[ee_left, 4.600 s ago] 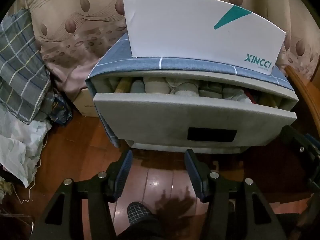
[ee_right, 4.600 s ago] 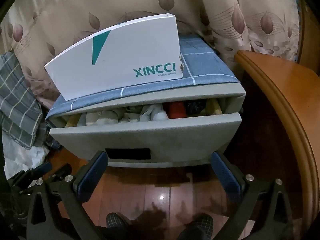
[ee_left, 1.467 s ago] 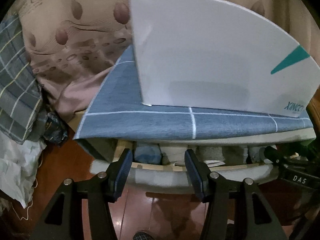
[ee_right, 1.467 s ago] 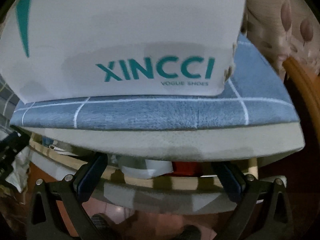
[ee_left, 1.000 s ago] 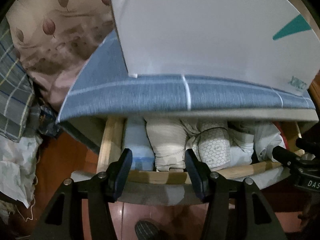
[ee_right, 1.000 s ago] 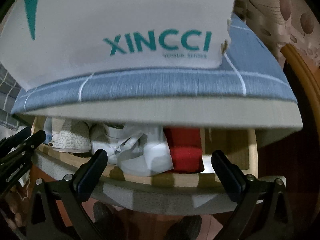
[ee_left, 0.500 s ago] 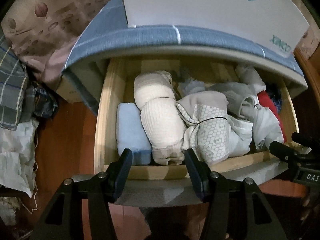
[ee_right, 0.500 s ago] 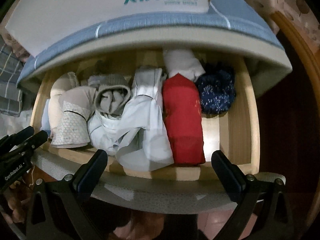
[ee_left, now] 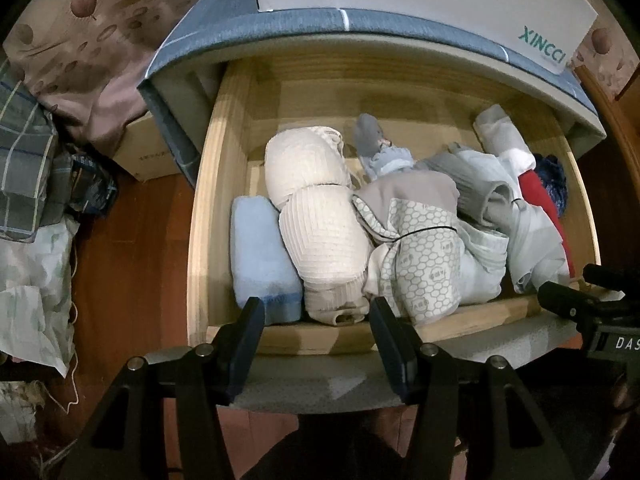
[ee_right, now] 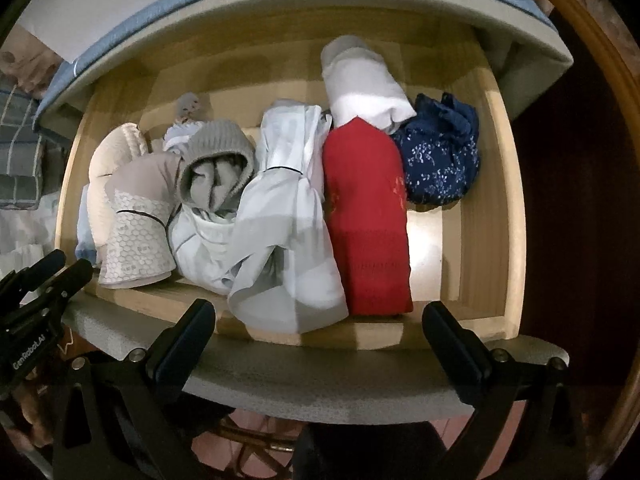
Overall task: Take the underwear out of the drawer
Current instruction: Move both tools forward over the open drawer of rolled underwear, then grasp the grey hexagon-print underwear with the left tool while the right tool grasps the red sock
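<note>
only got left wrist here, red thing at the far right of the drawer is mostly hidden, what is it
Observer: A red roll of cloth, lying front to back with nothing on top of it.
Operator: anything on its right
Observer: A navy flowered bundle, beside the roll's far end.

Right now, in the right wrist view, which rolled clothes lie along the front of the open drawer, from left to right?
Honeycomb-patterned beige roll → pale grey-white bundle tied with a dark band → red knitted roll → navy floral bundle, set farther back.
</note>
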The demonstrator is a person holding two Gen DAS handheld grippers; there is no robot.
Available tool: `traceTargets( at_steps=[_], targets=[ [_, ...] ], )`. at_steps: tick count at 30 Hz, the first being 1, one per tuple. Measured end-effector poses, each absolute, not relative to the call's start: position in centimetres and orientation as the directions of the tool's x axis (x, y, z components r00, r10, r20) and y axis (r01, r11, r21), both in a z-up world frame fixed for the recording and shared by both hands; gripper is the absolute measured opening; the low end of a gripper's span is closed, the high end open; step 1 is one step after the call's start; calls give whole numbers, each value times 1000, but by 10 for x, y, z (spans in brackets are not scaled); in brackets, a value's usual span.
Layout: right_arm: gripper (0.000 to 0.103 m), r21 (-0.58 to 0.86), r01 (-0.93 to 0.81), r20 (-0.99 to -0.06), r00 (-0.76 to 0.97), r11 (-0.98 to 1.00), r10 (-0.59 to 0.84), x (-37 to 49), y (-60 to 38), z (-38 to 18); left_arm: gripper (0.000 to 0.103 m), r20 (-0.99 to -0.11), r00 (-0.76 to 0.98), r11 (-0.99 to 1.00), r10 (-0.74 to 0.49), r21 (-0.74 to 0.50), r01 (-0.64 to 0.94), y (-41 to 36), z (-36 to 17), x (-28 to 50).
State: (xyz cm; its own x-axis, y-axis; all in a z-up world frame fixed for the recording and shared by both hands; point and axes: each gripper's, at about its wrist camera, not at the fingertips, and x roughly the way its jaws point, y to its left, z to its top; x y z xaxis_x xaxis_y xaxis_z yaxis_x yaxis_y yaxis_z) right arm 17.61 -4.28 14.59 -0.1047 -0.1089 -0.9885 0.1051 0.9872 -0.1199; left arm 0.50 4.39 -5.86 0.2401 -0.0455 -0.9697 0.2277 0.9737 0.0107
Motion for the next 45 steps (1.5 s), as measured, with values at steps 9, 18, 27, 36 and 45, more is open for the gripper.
traceTargets(
  at_steps=[9,18,27,36,45],
  targets=[
    [102,-120,111,-986,-129,987,-105,190,-42,135,56,-970,237,978,-59,-9,208,49,-60,2],
    [102,-84,62,-996,-36,994,-82,199,-40,156,56,-933,345,987,-105,-56,152,65,-42,1],
    [102,-81,92,-989,120,992,-92,238,-81,208,56,-896,425,990,-129,-141,2,92,-16,20],
    [72,-95,101,-995,21,990,-98,229,-102,199,56,-915,393,995,-95,-101,4,91,-28,20],
    [56,-93,110,-993,-78,990,-84,228,-93,156,56,-924,373,996,-87,-89,13,89,-36,21]
  ],
)
